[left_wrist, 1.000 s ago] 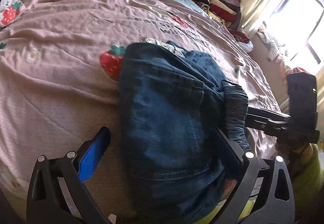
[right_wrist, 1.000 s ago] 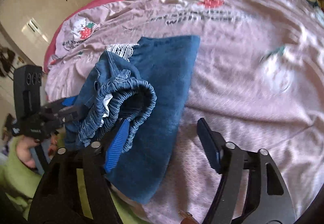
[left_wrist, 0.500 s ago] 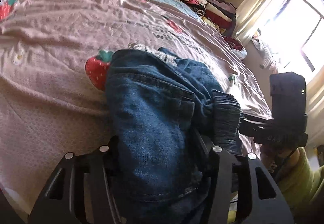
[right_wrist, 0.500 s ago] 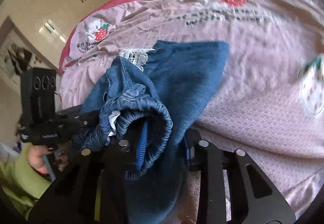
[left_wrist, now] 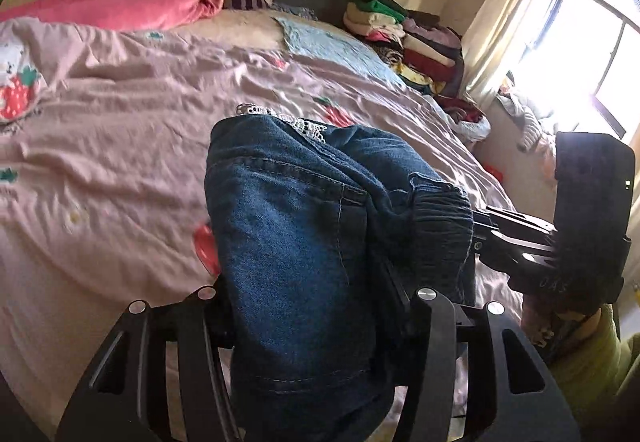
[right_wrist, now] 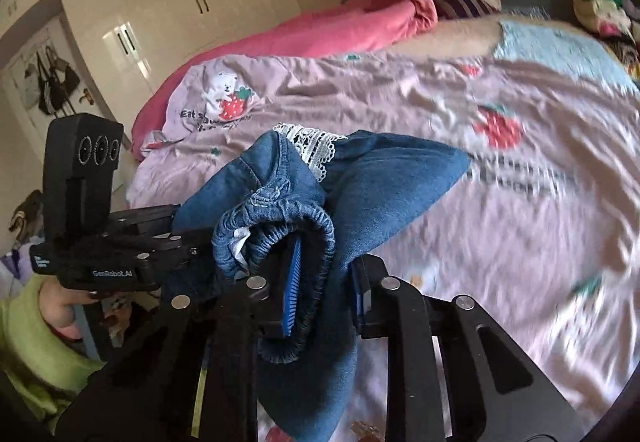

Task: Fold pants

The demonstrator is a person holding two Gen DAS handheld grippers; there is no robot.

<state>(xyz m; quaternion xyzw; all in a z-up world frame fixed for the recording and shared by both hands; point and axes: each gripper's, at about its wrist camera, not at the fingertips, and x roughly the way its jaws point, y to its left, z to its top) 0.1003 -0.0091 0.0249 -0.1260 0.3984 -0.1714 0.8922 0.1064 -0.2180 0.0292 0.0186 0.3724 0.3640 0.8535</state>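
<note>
Item: dark blue denim pants with white lace trim (left_wrist: 304, 242), bunched and lifted over the pink strawberry-print bed cover (left_wrist: 100, 146); I hold my left tongs (left_wrist: 308, 306) and right tongs (right_wrist: 324, 274) clamped on thick folds at the waist end. Risk, as I judge it: layers could slide unevenly in these bulky grips, skewing the fold. Only the right view shows the gathered elastic waistband (right_wrist: 280, 218) around a blue pad; the left shows the stitched back panel.

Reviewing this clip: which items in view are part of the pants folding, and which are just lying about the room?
In the job:
- jeans, clamped at the near edge
- left gripper
- right gripper
- bedspread, the folding surface

Lying about:
- pink blanket at the head of the bed
- stack of folded clothes
- wardrobe
- hanging bags
</note>
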